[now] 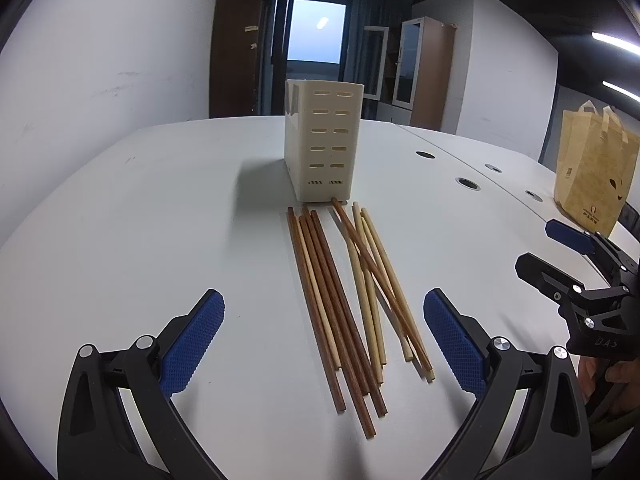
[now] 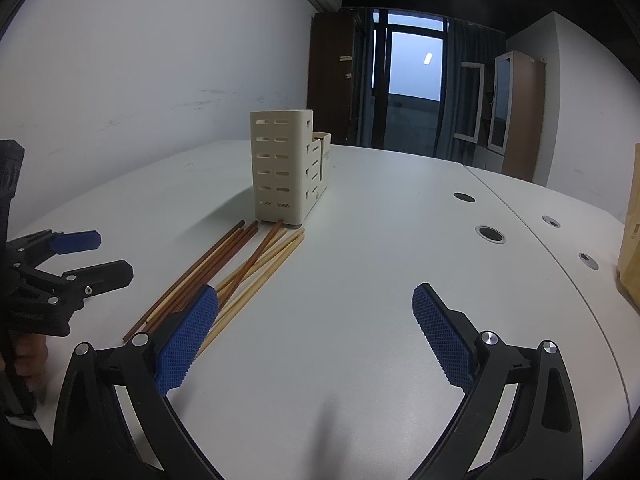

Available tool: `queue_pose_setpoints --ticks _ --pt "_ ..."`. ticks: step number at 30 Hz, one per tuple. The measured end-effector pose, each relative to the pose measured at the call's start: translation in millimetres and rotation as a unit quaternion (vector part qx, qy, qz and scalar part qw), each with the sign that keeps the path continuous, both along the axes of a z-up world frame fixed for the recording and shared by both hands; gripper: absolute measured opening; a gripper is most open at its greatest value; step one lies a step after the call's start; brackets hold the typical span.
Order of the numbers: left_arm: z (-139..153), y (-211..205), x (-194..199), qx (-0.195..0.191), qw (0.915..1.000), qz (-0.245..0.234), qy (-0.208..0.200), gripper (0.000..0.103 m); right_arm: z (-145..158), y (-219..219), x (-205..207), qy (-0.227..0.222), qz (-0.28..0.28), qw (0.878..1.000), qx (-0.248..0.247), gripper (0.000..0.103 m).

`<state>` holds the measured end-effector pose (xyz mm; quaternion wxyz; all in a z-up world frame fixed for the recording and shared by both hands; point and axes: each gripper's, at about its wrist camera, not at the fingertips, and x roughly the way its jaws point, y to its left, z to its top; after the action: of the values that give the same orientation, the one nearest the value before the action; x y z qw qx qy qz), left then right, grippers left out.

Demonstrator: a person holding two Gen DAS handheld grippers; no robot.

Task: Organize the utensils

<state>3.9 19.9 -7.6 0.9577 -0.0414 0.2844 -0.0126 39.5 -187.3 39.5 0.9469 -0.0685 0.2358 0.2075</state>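
Observation:
Several wooden chopsticks [image 1: 344,300], dark brown and pale, lie in a loose pile on the white table [image 1: 160,240], pointing at a cream slotted utensil holder [image 1: 322,140] standing behind them. My left gripper [image 1: 324,312] is open and empty, its blue pads either side of the pile's near ends. In the right wrist view the chopsticks [image 2: 240,272] lie left of centre before the holder [image 2: 286,168]. My right gripper [image 2: 316,308] is open and empty, its left pad [image 2: 188,340] over the pale sticks' near ends. Each gripper shows in the other's view: the right [image 1: 560,256], the left [image 2: 100,256].
A brown paper bag [image 1: 592,176] stands on the table at the right, also at the right edge of the right wrist view [image 2: 632,240]. Round cable holes [image 1: 466,183] run along the table seam. A white wall lies to the left, cabinets and a window behind.

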Motion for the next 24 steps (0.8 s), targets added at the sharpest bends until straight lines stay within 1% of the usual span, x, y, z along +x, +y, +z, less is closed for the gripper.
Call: queue_pose_setpoints --ticks 3,5,11,17,24 --pt "3.8 4.6 1.8 0.0 1.0 0.006 -0.004 0.097 -0.7 3.4 3.2 0.005 0.007 1.0 0.001 0.099" --pt "7.4 10.8 3.4 -0.007 0.9999 0.012 -0.004 0.097 0.1 5.5 5.4 0.001 0.008 1.0 0.004 0.099" --pt "15.9 17.7 16.0 -0.003 0.9997 0.02 0.014 0.097 6.7 19.7 18.7 0.02 0.023 0.999 -0.011 0.099" --pt "28.7 20.7 33.9 0.017 0.9994 0.019 0.025 0.097 12.7 34.8 42.3 0.071 0.039 0.996 -0.021 0.099" --pt "31.6 31.2 66.3 0.028 0.9977 0.018 0.059 0.097 13.8 49.3 64.5 0.124 0.054 0.991 -0.021 0.099"
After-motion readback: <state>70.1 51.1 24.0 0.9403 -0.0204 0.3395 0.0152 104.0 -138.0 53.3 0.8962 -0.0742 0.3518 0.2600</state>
